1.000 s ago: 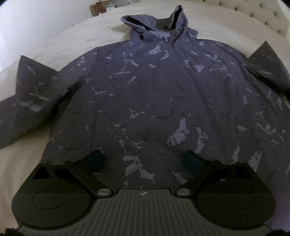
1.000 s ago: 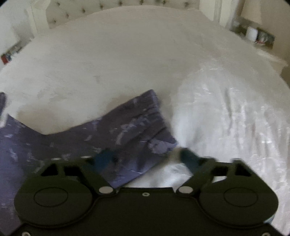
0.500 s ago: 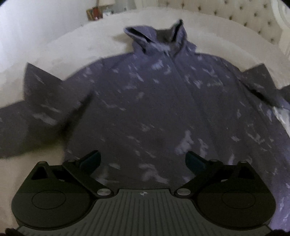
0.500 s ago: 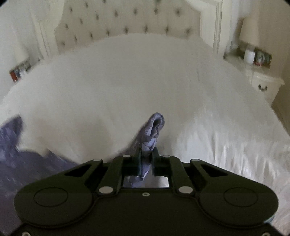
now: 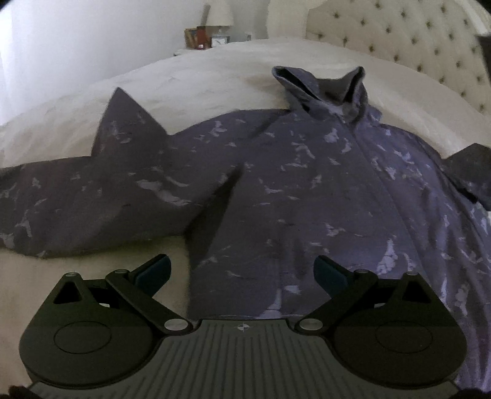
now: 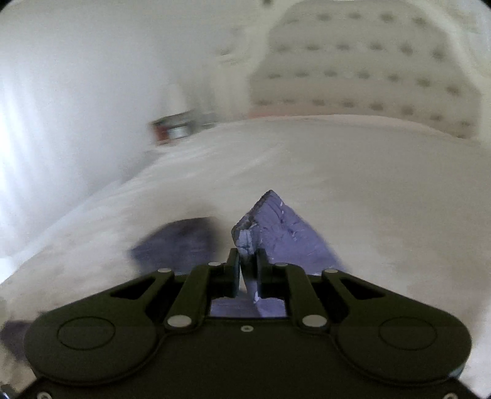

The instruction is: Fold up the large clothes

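A large dark purple hoodie (image 5: 307, 190) with pale marbled patches lies flat, face up, on a white bed, hood (image 5: 322, 89) toward the headboard. Its left sleeve (image 5: 76, 199) stretches out to the left. My left gripper (image 5: 242, 270) is open and empty, hovering over the hoodie's lower left hem. My right gripper (image 6: 248, 261) is shut on the cuff of the right sleeve (image 6: 276, 233), held lifted above the bed; the view is blurred. Another dark part of the hoodie (image 6: 178, 242) shows blurred at the left.
A white bedspread (image 5: 184, 76) covers the bed. A tufted cream headboard (image 5: 399, 40) stands at the back right. A nightstand with a lamp (image 5: 219, 15) and small items is at the back left, next to a white wall.
My right gripper closed on the right sleeve cuff, lifted it off the bed and swung left. My left gripper stayed open and shifted left, toward the hoodie's left edge.
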The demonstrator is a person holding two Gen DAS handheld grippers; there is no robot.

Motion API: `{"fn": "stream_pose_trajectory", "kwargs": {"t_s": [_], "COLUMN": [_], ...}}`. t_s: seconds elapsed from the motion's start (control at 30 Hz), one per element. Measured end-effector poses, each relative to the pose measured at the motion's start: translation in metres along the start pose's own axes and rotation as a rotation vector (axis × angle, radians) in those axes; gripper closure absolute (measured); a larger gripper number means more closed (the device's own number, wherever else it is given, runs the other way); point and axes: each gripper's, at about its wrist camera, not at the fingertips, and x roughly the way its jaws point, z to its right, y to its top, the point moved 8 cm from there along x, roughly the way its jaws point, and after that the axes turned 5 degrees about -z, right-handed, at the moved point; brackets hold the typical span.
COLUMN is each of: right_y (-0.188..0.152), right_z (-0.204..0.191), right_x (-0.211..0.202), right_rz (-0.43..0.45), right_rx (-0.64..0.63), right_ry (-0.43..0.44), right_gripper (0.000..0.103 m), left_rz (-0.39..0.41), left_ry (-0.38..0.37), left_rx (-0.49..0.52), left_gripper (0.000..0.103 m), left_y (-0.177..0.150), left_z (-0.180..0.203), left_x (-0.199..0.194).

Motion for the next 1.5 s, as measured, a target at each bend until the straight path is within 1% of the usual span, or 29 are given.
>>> {"fn": "stream_pose_trajectory", "kwargs": {"t_s": [0.03,0.1,0.17,0.2,0.33,0.4,0.47,0.6,0.67,0.7,0.73,0.8,0.83,0.87,0.9,0.93,1.0,1.1,1.2,1.3,1.37,1.43,1.5], "right_y": [-0.006,-0.010,-0.022,-0.025,-0.051,-0.071,-0.091,-0.137,-0.150,-0.160,-0.168,-0.181,-0.185,-0.189,-0.190,-0.189,-0.184,-0.173,-0.155,-0.137,-0.127,-0.121,-0.119], "right_z": [-0.025,-0.064,-0.110,-0.120,-0.181,-0.206,-0.226,-0.254,-0.262,-0.266,-0.267,-0.268,-0.267,-0.268,-0.264,-0.259,-0.245,-0.213,-0.156,-0.085,-0.038,0.005,0.029], "right_x": [0.010,0.029,0.049,0.056,0.095,0.108,0.115,0.126,0.134,0.138,0.142,0.142,0.142,0.142,0.138,0.133,0.125,0.126,0.128,0.129,0.128,0.127,0.126], "right_rz": [-0.038,-0.047,-0.059,-0.064,-0.108,-0.132,-0.156,-0.202,-0.221,-0.231,-0.249,-0.282,-0.299,-0.306,-0.303,-0.291,-0.267,-0.238,-0.207,-0.170,-0.144,-0.133,-0.133], "right_rx": [0.000,-0.024,-0.049,-0.056,-0.086,-0.117,-0.147,-0.202,-0.219,-0.222,-0.224,-0.216,-0.217,-0.219,-0.224,-0.231,-0.244,-0.225,-0.163,-0.057,0.025,0.112,0.156], "right_ry": [0.064,0.144,0.225,0.253,0.367,0.405,0.422,0.448,0.454,0.459,0.464,0.501,0.513,0.524,0.528,0.529,0.511,0.446,0.332,0.195,0.106,0.048,0.025], "right_gripper": [0.086,0.086,0.086,0.086,0.086,0.086,0.086,0.086,0.085,0.083,0.077,0.070,0.055,0.047,0.032,0.029,0.030,0.030,0.030,0.030,0.029,0.029,0.029], "left_rz": [0.006,0.014,0.020,0.024,0.042,0.047,0.050,0.057,0.058,0.059,0.058,0.056,0.056,0.055,0.056,0.058,0.061,0.058,0.027,-0.038,-0.046,-0.043,-0.041], "left_ry": [0.002,-0.001,-0.012,-0.016,-0.023,-0.028,-0.032,-0.030,-0.034,-0.037,-0.039,-0.041,-0.042,-0.043,-0.043,-0.042,-0.042,-0.044,-0.033,-0.002,0.010,0.019,0.021], "left_rx": [-0.009,-0.039,-0.076,-0.091,-0.134,-0.148,-0.156,-0.154,-0.150,-0.149,-0.148,-0.147,-0.145,-0.142,-0.139,-0.138,-0.136,-0.135,-0.123,-0.101,-0.090,-0.089,-0.088], "left_gripper": [0.002,0.002,0.002,0.002,0.002,0.002,0.002,0.002,0.002,0.002,0.002,0.002,0.002,0.002,0.002,0.002,0.002,0.002,0.002,0.001,0.001,0.000,0.000], "left_y": [0.000,0.001,0.002,0.003,0.004,0.004,0.003,0.002,0.001,-0.001,-0.001,-0.002,-0.003,-0.003,-0.003,-0.003,-0.002,-0.004,-0.008,-0.016,-0.020,-0.020,-0.021], "left_z": [-0.005,-0.015,-0.024,-0.028,-0.042,-0.047,-0.050,-0.050,-0.049,-0.049,-0.048,-0.047,-0.046,-0.046,-0.045,-0.045,-0.045,-0.043,-0.040,-0.037,-0.036,-0.035,-0.035], "left_x": [-0.001,-0.004,-0.008,-0.009,-0.015,-0.016,-0.018,-0.017,-0.017,-0.017,-0.015,-0.013,-0.012,-0.012,-0.012,-0.012,-0.011,-0.009,-0.001,0.012,0.017,0.018,0.018]}}
